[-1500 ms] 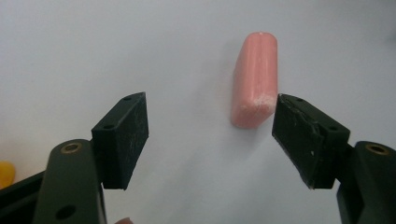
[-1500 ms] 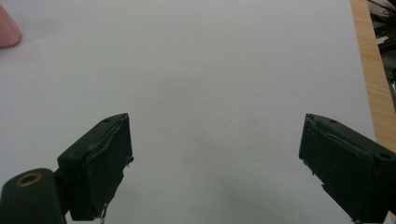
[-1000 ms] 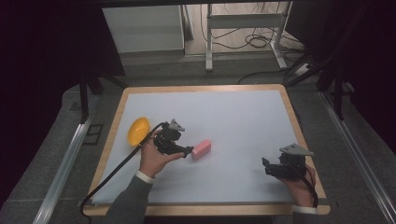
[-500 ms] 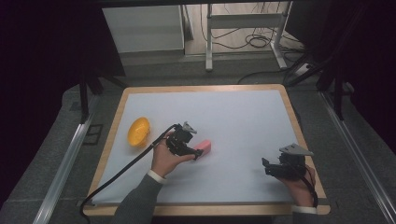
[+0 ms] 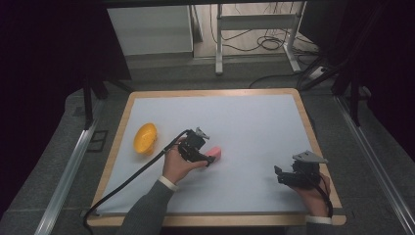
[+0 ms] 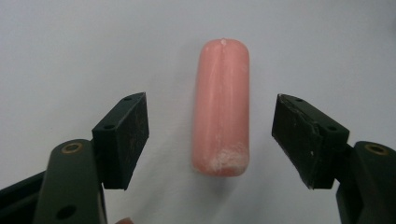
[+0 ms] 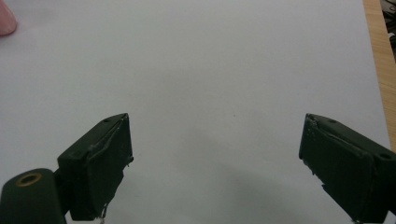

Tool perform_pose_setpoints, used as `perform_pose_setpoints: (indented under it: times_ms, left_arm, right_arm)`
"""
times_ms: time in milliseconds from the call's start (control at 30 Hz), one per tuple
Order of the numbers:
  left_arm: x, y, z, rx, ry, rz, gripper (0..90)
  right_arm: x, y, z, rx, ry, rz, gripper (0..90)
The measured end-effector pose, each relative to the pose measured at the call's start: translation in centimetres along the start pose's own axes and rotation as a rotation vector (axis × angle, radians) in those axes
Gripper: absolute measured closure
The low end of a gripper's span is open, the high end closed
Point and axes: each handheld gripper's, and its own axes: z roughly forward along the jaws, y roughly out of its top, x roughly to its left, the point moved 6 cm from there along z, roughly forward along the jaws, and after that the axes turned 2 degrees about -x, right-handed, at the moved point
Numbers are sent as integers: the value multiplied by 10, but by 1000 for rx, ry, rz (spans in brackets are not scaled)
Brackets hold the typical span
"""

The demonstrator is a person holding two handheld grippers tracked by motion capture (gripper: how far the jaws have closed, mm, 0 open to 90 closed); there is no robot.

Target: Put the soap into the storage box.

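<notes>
Pink sausage [image 6: 220,107] lay flat on the white table surface [image 5: 244,122], a little left of the table's middle in the high view [image 5: 214,153]. In the left gripper view it ran lengthwise from 6 toward 12 o'clock, its near end scuffed with whitish marks, its far end rounded. The left gripper [image 6: 212,135] straddled it with its jaws wide apart, one black pad at 9 o'clock of the sausage and the other at 3 o'clock, neither touching it; bare table showed on both sides, so it had hold of nothing. From above, the left gripper [image 5: 208,159] sat just at 8 o'clock of the sausage, the person's hand [image 5: 177,166] behind it and its black cable [image 5: 127,178] trailing off toward 7 o'clock.

An orange bowl-like object [image 5: 145,138] rested near the table's left edge, at 9 o'clock of the sausage and well apart from it.

The right gripper [image 5: 281,176] rested near the lower right corner, at 4 o'clock of the sausage. Its jaws also stood wide apart [image 7: 215,172] over bare white surface, gripping nothing, with the wooden table rim [image 7: 380,70] at the view's right edge.
</notes>
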Motion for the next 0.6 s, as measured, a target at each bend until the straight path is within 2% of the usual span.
perform_pose_setpoints:
  times_ms: [200, 267, 433, 600]
  left_arm:
    - [3, 0, 5, 19, 0, -5, 268]
    - [-2, 4, 10, 34, 2, 15, 268]
    - [-3, 7, 20, 63, 22, 20, 271]
    - [-3, 6, 25, 64, 35, 19, 353]
  right_arm:
    - [0, -1, 1, 3, 3, 0, 92]
    - [0, -1, 1, 4, 0, -1, 92]
    - [-1, -1, 1, 3, 0, 0, 93]
    - [-2, -2, 1, 4, -1, 3, 92]
